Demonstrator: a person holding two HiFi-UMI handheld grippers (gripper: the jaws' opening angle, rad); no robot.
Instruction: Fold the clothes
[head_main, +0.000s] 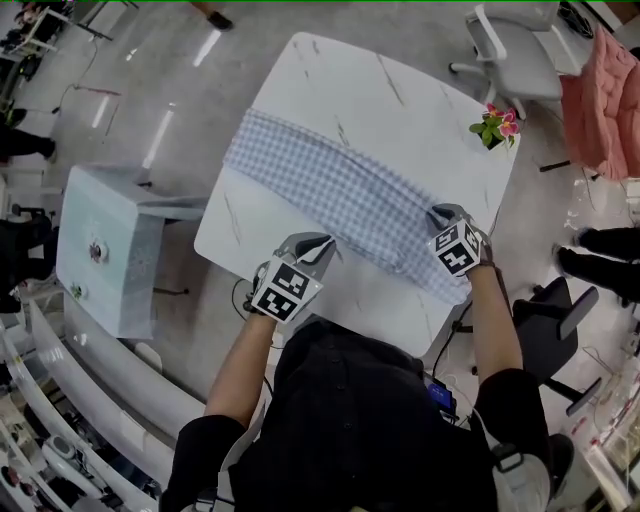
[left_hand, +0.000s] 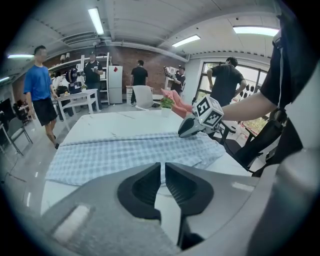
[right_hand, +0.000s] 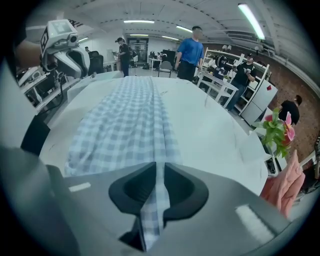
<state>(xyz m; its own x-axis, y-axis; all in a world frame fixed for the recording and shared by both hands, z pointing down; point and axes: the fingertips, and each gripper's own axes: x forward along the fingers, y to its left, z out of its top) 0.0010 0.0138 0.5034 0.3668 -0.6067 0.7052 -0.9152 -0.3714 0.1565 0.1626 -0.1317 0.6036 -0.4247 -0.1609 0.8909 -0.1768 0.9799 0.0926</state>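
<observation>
The checked cloth (head_main: 340, 185) lies in a long strip on the white table (head_main: 330, 80), and one end runs between the fingers (right_hand: 132, 190) of the right gripper (head_main: 440, 215), which pinch it, likely to fold it over. That gripper tips steeply down. The left gripper (head_main: 318, 247) leans down just beside the cloth's edge, its fingers (left_hand: 142, 187) nearly together with nothing between them, ready to help.
</observation>
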